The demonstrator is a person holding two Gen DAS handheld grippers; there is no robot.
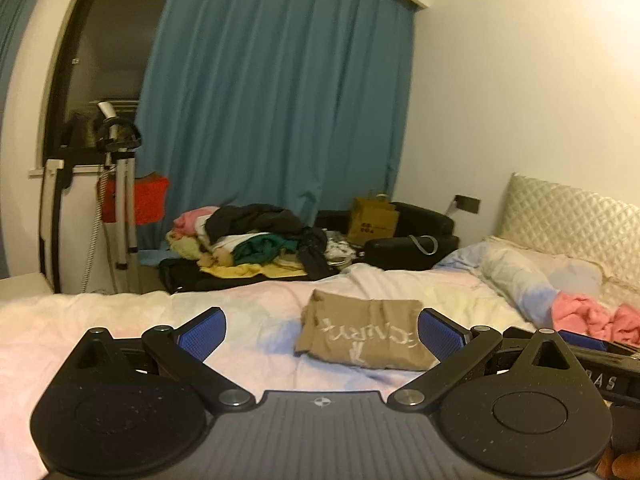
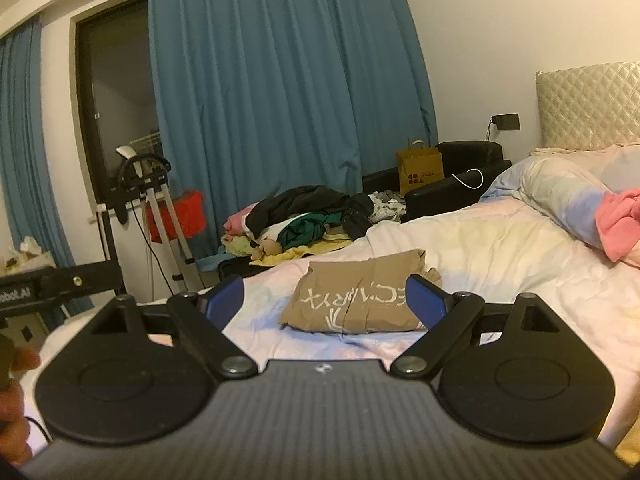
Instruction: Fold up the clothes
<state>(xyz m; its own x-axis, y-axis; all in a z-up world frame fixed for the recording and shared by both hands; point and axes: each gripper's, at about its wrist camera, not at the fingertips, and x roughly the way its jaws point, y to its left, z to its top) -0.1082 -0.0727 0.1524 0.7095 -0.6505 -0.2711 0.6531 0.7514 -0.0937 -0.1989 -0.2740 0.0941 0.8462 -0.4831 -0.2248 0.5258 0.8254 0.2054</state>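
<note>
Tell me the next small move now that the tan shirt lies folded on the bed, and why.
Probably reach for the pink garment near the pillow next. The tan shirt lies as a folded packet on the bed sheet, and both the left hand-held gripper and right hand-held gripper are open, empty and clear of it.

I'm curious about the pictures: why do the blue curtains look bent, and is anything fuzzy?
Left wrist view: the fisheye lens bows the blue pleated curtain; dim yellowish room light, soft overall. Right wrist view: same bend; the folded tan shirt with white lettering looks slightly blurry.
</note>
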